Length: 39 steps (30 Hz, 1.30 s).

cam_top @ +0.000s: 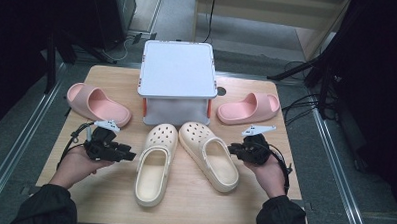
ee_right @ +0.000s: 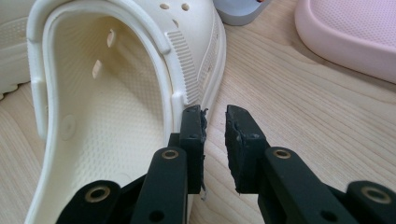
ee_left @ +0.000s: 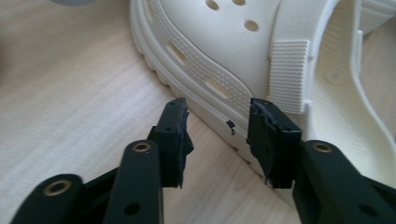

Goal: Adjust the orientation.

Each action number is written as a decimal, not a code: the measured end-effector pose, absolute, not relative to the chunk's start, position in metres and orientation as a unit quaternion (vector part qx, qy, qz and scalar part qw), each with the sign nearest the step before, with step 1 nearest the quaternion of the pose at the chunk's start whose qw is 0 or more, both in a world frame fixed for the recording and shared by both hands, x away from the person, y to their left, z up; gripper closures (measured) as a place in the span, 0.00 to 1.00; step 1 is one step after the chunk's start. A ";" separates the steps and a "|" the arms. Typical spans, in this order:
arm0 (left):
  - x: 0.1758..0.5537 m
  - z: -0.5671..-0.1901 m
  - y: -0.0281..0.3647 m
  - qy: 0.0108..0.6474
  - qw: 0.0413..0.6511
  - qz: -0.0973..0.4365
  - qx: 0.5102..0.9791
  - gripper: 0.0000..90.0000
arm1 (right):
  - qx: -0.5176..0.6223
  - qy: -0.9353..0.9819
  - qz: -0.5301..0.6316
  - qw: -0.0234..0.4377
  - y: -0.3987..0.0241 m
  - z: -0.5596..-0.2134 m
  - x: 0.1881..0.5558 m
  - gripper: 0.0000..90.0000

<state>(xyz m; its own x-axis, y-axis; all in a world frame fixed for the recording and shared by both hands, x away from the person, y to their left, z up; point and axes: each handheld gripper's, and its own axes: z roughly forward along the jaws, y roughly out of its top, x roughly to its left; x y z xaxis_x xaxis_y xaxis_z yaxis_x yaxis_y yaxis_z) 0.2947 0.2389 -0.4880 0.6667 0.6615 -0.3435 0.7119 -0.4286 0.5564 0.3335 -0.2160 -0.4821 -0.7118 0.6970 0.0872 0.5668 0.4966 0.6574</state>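
Two cream clogs on desk (cam_top: 267,102): left clog (cam_top: 156,160) at 3 o'clock of left gripper (cam_top: 129,155), fingers (ee_left: 175,135) half-wide, empty; right clog (cam_top: 211,155) at 9 o'clock of right gripper (cam_top: 232,149), fingers (ee_right: 194,135) narrow, empty.

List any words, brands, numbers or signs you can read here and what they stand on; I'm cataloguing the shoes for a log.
None: no readable text on the cream clogs, the pink slides, the grey lidded box or the wooden table.
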 end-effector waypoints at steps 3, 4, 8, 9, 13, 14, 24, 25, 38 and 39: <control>0.294 -0.490 0.236 0.403 0.342 -0.035 0.848 0.69 | 0.370 0.861 0.334 0.096 -0.214 -0.484 0.334 0.87; 0.294 -0.491 0.235 0.402 0.340 -0.033 0.850 0.69 | 0.369 0.863 0.332 0.098 -0.214 -0.485 0.335 0.87; 0.296 -0.493 0.231 0.404 0.337 -0.033 0.850 0.67 | 0.366 0.865 0.329 0.096 -0.211 -0.487 0.336 0.84; 0.296 -0.494 0.229 0.403 0.335 -0.037 0.851 0.67 | 0.363 0.866 0.331 0.096 -0.211 -0.488 0.337 0.84; 0.296 -0.496 0.224 0.398 0.328 -0.038 0.856 0.68 | 0.366 0.865 0.333 0.087 -0.209 -0.487 0.335 0.87; 0.296 -0.495 0.223 0.397 0.330 -0.038 0.855 0.68 | 0.362 0.866 0.335 0.082 -0.209 -0.487 0.335 0.87; 0.298 -0.497 0.222 0.401 0.332 -0.046 0.853 0.68 | 0.344 0.874 0.339 0.046 -0.200 -0.489 0.325 0.87; 0.298 -0.497 0.222 0.400 0.332 -0.046 0.853 0.68 | 0.339 0.877 0.338 0.044 -0.197 -0.490 0.323 0.87; 0.299 -0.497 0.208 0.375 0.333 -0.063 0.863 0.69 | 0.336 0.877 0.342 0.040 -0.187 -0.491 0.312 0.86; 0.298 -0.497 0.207 0.370 0.332 -0.066 0.865 0.69 | 0.337 0.876 0.341 0.040 -0.187 -0.491 0.312 0.86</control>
